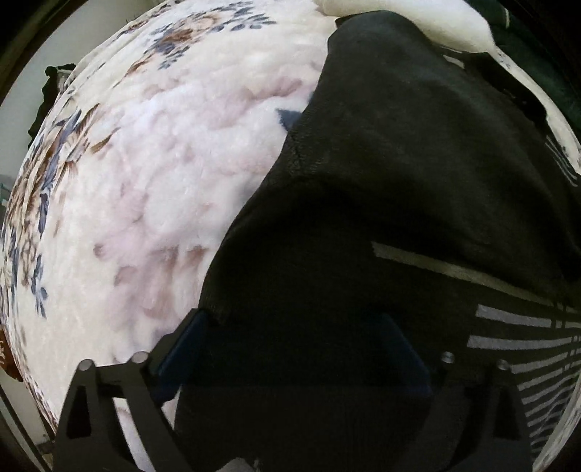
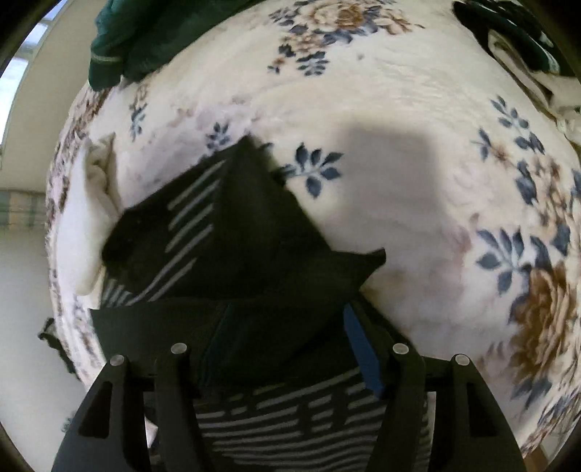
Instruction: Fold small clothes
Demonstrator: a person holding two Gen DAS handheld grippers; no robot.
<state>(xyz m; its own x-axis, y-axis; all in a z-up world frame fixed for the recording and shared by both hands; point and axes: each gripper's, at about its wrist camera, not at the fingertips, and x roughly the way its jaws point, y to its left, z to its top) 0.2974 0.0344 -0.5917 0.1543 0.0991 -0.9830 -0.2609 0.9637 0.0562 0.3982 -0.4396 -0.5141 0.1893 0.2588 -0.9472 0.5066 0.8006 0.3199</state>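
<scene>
A black garment with white stripes (image 1: pixel 381 163) lies on a cream floral fleece blanket (image 1: pixel 163 181). My left gripper (image 1: pixel 296 345) points down over its near black part, jaws wide open, blue pads clear of the cloth. In the right wrist view the same garment (image 2: pixel 236 225) lies partly folded, with a striped panel on top and a black corner sticking out to the right. My right gripper (image 2: pixel 290 348) hovers over its near edge, open. Black fabric lies below and between its fingers (image 2: pixel 363 348), and they do not pinch it.
A white cloth (image 1: pixel 417 21) lies beyond the garment. A dark green garment (image 2: pixel 145 32) sits at the blanket's (image 2: pixel 417 109) far left and a white cloth (image 2: pixel 90 203) beside the black one. More clothes (image 2: pixel 515 47) pile at the upper right. The bed edge drops off on the left.
</scene>
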